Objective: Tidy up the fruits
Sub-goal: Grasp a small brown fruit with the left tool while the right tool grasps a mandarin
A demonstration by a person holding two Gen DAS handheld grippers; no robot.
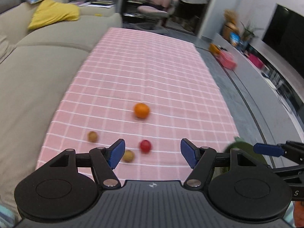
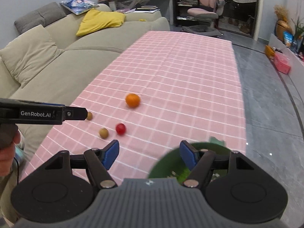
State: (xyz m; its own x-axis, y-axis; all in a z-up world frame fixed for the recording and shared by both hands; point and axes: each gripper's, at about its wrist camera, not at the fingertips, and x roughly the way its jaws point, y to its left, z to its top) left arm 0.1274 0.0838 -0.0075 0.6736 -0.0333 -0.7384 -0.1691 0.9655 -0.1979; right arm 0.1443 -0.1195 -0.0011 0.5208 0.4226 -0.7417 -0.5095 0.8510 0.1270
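Note:
An orange (image 1: 141, 110) (image 2: 132, 100), a red tomato (image 1: 145, 146) (image 2: 120, 128) and two small brown fruits (image 1: 92, 136) (image 1: 128, 155) (image 2: 103, 133) (image 2: 89, 115) lie on the pink checked cloth (image 1: 152, 72) (image 2: 171, 76). A green bowl (image 2: 167, 163) (image 1: 245, 148) sits at the near right corner. My left gripper (image 1: 153, 153) is open and empty, above the near fruits; it also shows in the right wrist view (image 2: 83, 114). My right gripper (image 2: 149, 153) is open and empty, its right finger over the bowl.
A beige sofa (image 2: 57, 66) runs along the table's left side. Grey floor (image 2: 266, 104) lies to the right, with a pink box (image 2: 282, 64) and a TV unit (image 1: 285, 38). A pink chair (image 2: 205, 9) stands beyond the far end.

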